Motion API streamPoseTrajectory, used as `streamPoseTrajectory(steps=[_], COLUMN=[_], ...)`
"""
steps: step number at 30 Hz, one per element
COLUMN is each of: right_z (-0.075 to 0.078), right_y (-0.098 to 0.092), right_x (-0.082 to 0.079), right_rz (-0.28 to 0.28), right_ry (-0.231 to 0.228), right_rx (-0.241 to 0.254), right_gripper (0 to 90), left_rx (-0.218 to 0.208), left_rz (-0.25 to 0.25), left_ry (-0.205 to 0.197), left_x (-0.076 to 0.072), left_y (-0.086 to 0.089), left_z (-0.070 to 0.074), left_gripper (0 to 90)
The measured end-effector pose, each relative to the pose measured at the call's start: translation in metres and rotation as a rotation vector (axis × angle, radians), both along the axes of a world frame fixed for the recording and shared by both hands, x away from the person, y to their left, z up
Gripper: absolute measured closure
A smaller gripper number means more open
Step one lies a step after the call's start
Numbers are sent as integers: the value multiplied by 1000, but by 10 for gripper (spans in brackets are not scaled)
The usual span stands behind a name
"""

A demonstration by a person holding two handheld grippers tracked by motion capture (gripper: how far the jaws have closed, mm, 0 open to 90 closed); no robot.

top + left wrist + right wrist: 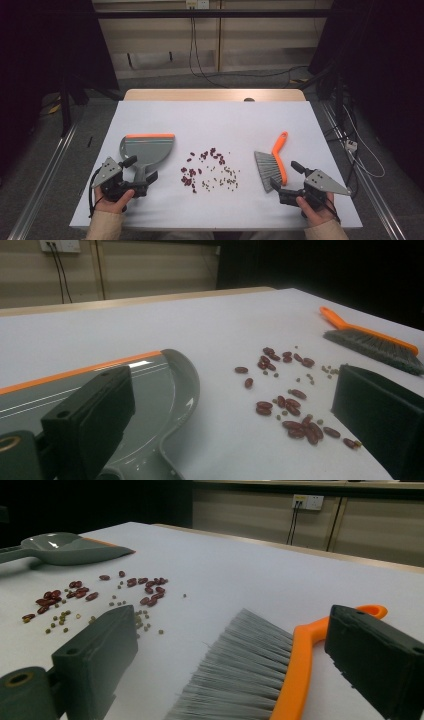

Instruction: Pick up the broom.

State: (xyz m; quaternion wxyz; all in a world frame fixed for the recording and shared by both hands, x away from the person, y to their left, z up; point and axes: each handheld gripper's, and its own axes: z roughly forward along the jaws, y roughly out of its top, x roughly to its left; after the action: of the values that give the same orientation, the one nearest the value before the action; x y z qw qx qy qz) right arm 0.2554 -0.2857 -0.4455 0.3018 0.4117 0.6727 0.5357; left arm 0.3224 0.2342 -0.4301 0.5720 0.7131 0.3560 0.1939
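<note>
Careful: with both grippers wide open and holding nothing, your left (142, 174) straddling the dustpan (146, 149) handle and your right (285, 176) the brush (272, 165), a skewed grip could scatter the beans (210, 169) lying between them.

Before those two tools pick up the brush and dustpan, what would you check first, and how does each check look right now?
1. Left tool open around the dustpan handle: ok.
2. Right tool open at the brush: ok.
3. Brush back between the right tool's jaws, not yet gripped: ok.
4. Beans lie loose between dustpan and brush: ok.
5. Dustpan's orange lip faces the beans: not ok, it points away from the person.
6. Firm grip once closed: cannot tell.
</note>
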Motion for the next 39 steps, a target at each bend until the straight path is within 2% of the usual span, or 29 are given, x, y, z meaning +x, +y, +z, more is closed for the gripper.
streamPoseTrajectory(steps=[5, 12, 23, 25, 27, 29, 30, 32, 35, 36, 38, 39], right_z=[0, 3, 7, 7, 7, 7, 7, 6, 4, 4, 0, -1], right_y=[1, -3, -8, -9, -12, -13, -14, -15, -15, -15, -12, -11], right_x=[0, 6, 35, 38, 48, 50, 57, 64, 76, 76, 87, 89], right_rz=[2, -19, -73, -75, -101, -113, -151, -180, -208, -208, -254, -257], right_ry=[-3, -5, 39, 51, 78, 83, 114, 130, 175, 175, 220, 226], right_rx=[-12, -1, -22, -22, -15, -12, -11, -26, -22, -22, -23, -25], right_gripper=[68, 64, 58, 59, 60, 64, 76, 80, 95, 95, 115, 114], left_rx=[-3, 0, -7, -8, -9, -9, -9, -9, -7, -7, -9, -11], left_rz=[4, 3, -7, -7, -6, -6, -5, -5, -6, -8, -7, -5], left_ry=[1, -1, -5, -4, -3, -4, -4, -4, -3, -2, -2, -1], left_x=[0, 0, 1, 1, 1, 1, 1, 1, 2, 2, 2, 1], left_y=[0, 0, 0, -1, -1, -1, -1, -1, -1, -1, -1, -1], left_z=[0, 0, 0, 0, 0, 0, 0, 0, 0, 0, 0, 0], left_gripper=[35, 35, 35, 35, 35, 35, 35, 35, 35, 35, 35, 35])
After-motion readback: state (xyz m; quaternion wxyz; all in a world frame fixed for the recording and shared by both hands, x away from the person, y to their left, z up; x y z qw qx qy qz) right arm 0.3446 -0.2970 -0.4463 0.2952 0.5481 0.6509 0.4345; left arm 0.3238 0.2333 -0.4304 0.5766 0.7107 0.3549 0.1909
